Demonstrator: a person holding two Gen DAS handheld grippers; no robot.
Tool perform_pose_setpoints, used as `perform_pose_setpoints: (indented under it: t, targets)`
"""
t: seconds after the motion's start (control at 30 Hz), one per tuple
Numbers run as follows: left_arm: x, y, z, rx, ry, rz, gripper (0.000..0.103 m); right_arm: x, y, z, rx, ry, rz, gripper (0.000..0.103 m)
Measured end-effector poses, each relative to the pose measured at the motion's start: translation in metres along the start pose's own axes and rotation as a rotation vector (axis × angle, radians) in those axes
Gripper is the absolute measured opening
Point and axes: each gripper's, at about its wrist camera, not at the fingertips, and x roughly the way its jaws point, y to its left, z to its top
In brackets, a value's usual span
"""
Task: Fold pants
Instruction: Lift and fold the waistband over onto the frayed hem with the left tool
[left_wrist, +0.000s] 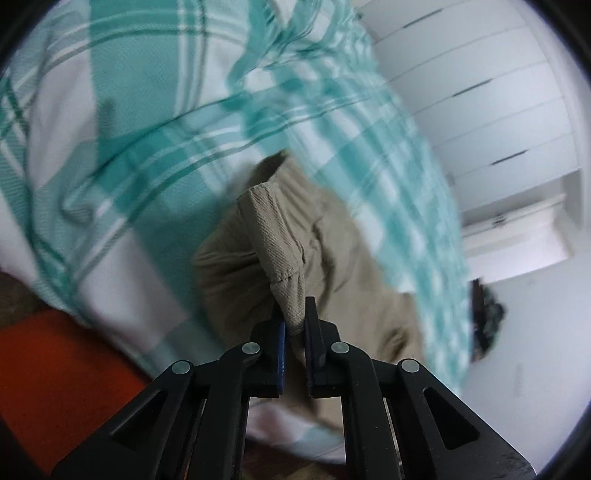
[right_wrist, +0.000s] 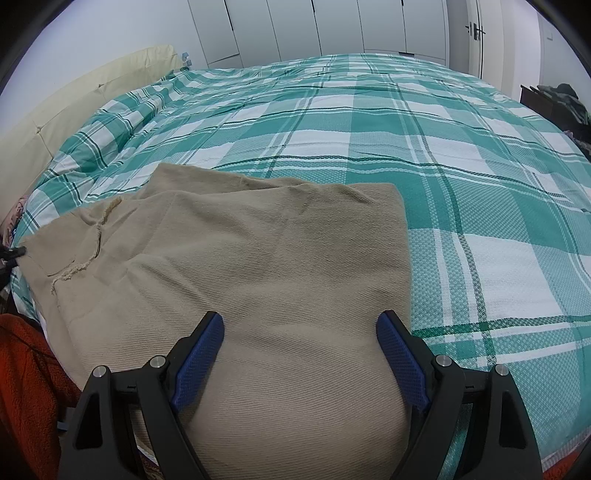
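A large bed takes most of both views, covered with a green and white checked bedspread (right_wrist: 424, 155). A cream headboard (right_wrist: 81, 96) stands along its left side, and white wardrobe doors (right_wrist: 295, 26) close the room behind it. Something orange-red (right_wrist: 26, 369) lies at the lower left, beside the bed edge.

The beige pants (right_wrist: 258, 258) lie on the near part of the bed, already doubled over into a thick, roughly square pile. A frayed drawstring (right_wrist: 92, 240) shows at their left side.

The right gripper (right_wrist: 301, 365) hovers over the near part of the pants with its jaws wide apart; the blue pads (right_wrist: 201, 354) stand at each side of a bulge of cloth and do not press it.

The left gripper (left_wrist: 295, 332) is closed narrow on a stitched hem or band of the pants (left_wrist: 273, 236), and the cloth stands up from the pinch.

I judge the cloth as a medium twill: soft, limp, not fragile, not slippery. It will sag and drag if it is lifted by one point only. The doubled seam edge is the best place to hold, because it is thick and does not slide between the pads. A second hold on the opposite corner would keep the fold straight.
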Motion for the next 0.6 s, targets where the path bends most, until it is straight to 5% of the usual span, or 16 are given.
perform_pose_setpoints:
  t: [0.07,0.23,0.3,0.6]
  targets:
    - [0.016,0.015,0.001,-0.028,0.035,0.074,0.006,0.000,0.000,0.001,0.001,-0.001,0.000,0.085]
    - [0.002,0.030,0.000,-0.145,-0.027,-0.043,0.015,-0.001,0.001,0.000,-0.001,0.001,-0.003,0.085]
    - [-0.011,0.034,0.000,-0.160,-0.085,-0.068,0.036,-0.001,0.001,0.000,-0.002,0.000,-0.002,0.085]
    - [0.017,0.037,0.003,-0.152,-0.050,-0.033,0.037,-0.001,0.001,-0.001,-0.001,0.001,-0.003,0.086]
